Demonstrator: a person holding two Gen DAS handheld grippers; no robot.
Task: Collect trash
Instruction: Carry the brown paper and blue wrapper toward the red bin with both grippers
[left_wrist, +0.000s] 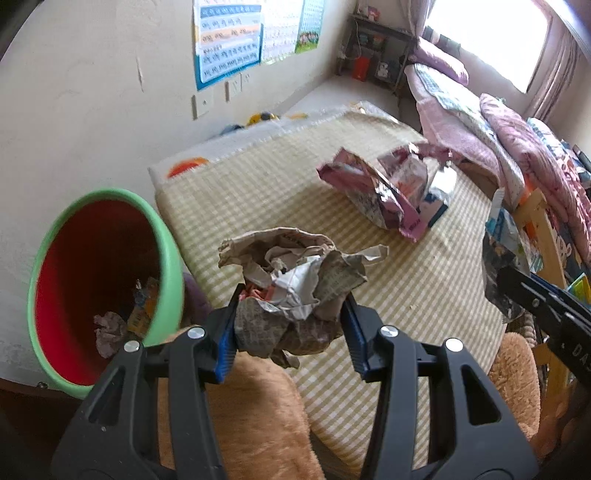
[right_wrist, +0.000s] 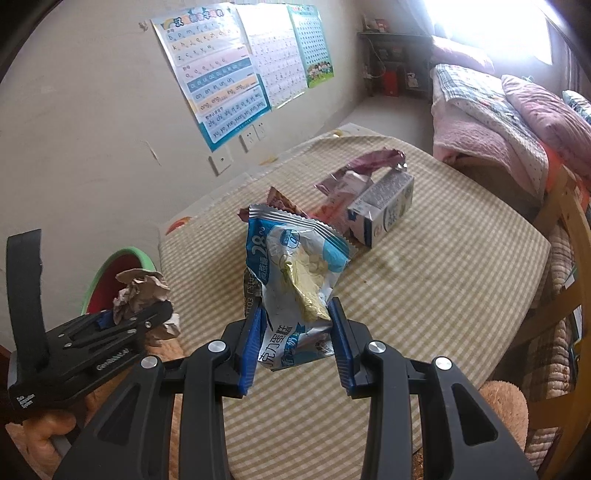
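Note:
My left gripper (left_wrist: 291, 325) is shut on a crumpled newspaper ball (left_wrist: 295, 280), held above the near edge of the checked table (left_wrist: 258, 192). It also shows in the right wrist view (right_wrist: 140, 291). A green bin with a red inside (left_wrist: 107, 280) stands to the left, with some trash in it. My right gripper (right_wrist: 295, 339) is shut on a blue and white snack wrapper (right_wrist: 295, 269), held above the table. A pink foil wrapper (left_wrist: 373, 188) and a small carton (right_wrist: 384, 210) lie on the table farther back.
A wall with posters (right_wrist: 221, 74) is on the left. A bed with pink bedding (right_wrist: 498, 122) is at the right. A wooden chair frame (right_wrist: 569, 258) stands at the table's right edge. Brown plush fabric (left_wrist: 251, 413) lies below the grippers.

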